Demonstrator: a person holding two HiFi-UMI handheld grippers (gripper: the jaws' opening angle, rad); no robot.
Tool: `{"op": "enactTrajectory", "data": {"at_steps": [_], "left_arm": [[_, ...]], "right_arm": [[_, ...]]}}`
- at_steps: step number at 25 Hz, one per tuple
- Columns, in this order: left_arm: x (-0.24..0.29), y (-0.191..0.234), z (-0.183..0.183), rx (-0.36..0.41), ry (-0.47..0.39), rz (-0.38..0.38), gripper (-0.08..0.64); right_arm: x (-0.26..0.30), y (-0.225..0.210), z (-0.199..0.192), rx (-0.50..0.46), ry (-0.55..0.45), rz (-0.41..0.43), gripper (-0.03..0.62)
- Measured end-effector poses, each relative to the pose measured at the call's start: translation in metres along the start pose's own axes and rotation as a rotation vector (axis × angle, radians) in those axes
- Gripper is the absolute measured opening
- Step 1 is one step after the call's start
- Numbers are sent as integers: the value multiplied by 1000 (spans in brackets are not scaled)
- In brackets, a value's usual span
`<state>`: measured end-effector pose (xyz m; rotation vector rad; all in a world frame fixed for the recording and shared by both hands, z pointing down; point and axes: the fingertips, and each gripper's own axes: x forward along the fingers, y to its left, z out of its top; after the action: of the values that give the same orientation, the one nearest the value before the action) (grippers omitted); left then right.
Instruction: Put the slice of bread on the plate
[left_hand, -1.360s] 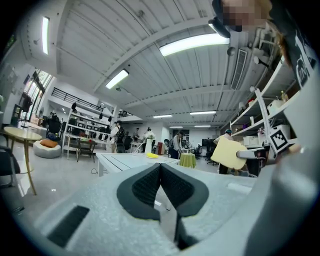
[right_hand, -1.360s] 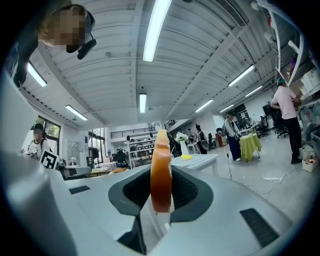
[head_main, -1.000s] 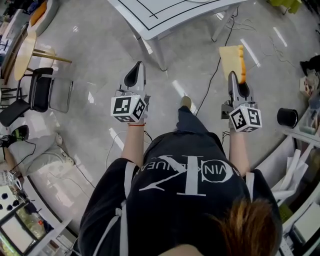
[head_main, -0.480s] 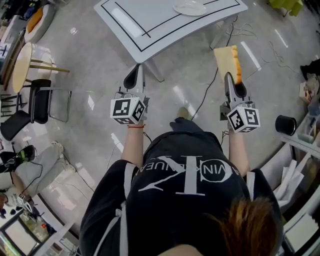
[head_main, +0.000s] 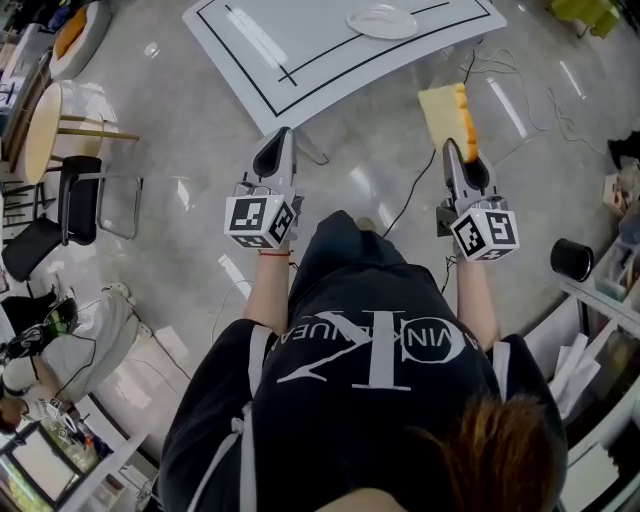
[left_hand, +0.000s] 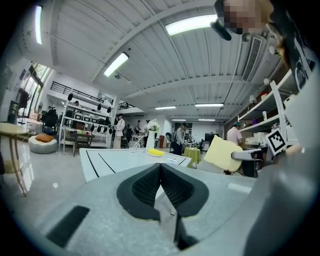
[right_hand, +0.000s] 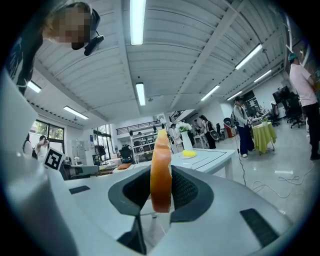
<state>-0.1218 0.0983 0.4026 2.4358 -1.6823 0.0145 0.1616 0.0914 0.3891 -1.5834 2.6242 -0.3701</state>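
Note:
My right gripper (head_main: 458, 152) is shut on the slice of bread (head_main: 446, 116), pale with an orange-brown crust, held on edge out in front of me above the floor. In the right gripper view the slice of bread (right_hand: 161, 167) stands upright between the dark pads. My left gripper (head_main: 276, 150) is shut with nothing in it; in the left gripper view its pads (left_hand: 161, 182) meet. The plate (head_main: 382, 20) lies on the white table (head_main: 300, 50) ahead, beyond both grippers. From the left gripper view the bread (left_hand: 224, 154) shows at right.
The white table has black lines and stands ahead on a shiny grey floor. Cables (head_main: 420, 170) trail across the floor under the right gripper. A round wooden table (head_main: 45, 125) and a black chair (head_main: 80, 195) stand at left; a black cup (head_main: 573, 259) and shelves at right.
Both grippers have moved forward toward the white table with the bread still held. More of the table and the plate have come into the head view.

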Motion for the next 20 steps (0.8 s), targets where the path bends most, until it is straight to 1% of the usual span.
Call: {"op": "enactTrajectory", "data": {"at_steps": [5,9,15,20], "left_arm": [[26,13,-4,-4,33,-1,11],[60,11,-8,-15,51,-40,11],[126,11,16,11,29,-97,11],[166,34,24,11,49,-105,11]], "right_arm": [[21,-15,-8,33,20,-17,94],[35,-29,-7,49,17,-22,94],[83,-50,-1,64,34,-2,94],[132,-52,7,77,45,14,94]]}}
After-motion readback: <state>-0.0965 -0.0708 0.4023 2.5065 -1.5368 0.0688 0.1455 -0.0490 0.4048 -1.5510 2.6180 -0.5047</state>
